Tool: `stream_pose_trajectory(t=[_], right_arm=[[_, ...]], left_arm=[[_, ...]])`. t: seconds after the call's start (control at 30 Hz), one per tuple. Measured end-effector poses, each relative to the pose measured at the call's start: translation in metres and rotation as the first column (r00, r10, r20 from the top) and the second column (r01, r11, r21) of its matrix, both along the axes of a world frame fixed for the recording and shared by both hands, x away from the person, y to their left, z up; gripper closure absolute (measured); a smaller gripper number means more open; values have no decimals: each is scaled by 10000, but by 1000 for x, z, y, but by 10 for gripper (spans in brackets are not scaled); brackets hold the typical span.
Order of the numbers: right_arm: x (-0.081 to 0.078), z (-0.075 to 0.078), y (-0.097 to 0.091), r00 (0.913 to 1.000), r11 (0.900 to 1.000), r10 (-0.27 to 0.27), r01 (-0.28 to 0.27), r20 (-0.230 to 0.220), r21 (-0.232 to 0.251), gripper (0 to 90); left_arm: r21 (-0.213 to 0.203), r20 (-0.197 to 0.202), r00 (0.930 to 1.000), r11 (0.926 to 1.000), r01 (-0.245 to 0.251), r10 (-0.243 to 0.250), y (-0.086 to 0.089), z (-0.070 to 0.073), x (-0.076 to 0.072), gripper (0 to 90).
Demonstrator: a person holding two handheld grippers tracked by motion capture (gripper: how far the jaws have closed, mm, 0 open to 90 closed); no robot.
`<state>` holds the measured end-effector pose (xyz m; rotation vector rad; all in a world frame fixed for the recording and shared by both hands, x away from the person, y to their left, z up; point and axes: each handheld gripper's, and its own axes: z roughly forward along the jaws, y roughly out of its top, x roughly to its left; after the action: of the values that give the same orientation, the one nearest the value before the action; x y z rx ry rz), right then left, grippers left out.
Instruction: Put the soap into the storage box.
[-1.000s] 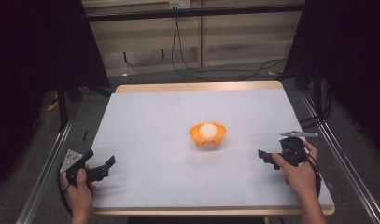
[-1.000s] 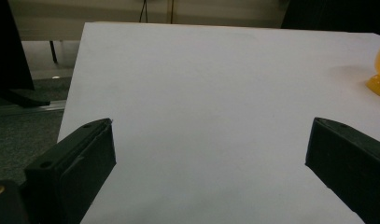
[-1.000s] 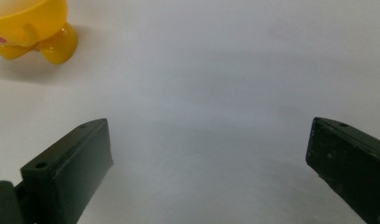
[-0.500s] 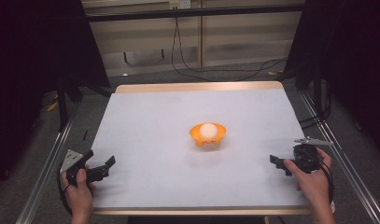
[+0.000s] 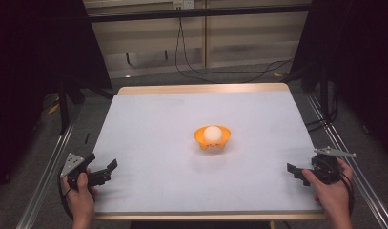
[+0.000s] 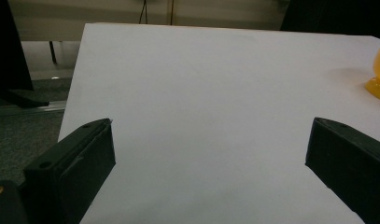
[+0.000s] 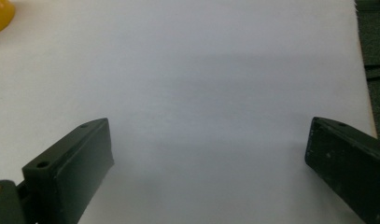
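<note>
Orange bowl (image 5: 212,140) mid-table, holding a white ball (image 5: 212,134). Left gripper (image 5: 107,169) and right gripper (image 5: 294,171) near the front corners (well apart from it), both spread wide, gripping nothing.

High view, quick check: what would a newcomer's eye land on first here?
The orange bowl with a white ball in it, alone near the middle of the white table. Next, the left gripper and right gripper at the near corners, both open and holding nothing.
</note>
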<state>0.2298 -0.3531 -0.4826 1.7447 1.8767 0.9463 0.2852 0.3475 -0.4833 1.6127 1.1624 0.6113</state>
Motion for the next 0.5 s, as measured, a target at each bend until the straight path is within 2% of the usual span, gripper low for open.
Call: stream_pose_trajectory(t=[0.2, 0.27, 0.5], right_arm=[[-9, -3, -13, 9998, 9999, -82, 79, 206, 126, 8], [-11, -3, -16, 9997, 10000, -60, 59, 222, 29, 8], [-16, -5, -21, 9993, 9999, -59, 56, 359, 92, 13]], left_arm=[[59, 8, 10000, 10000, 9, -9, 0, 0, 0, 13], [39, 8, 10000, 10000, -3, 3, 0, 0, 0, 13], [36, 5, 10000, 10000, -3, 3, 0, 0, 0, 13]])
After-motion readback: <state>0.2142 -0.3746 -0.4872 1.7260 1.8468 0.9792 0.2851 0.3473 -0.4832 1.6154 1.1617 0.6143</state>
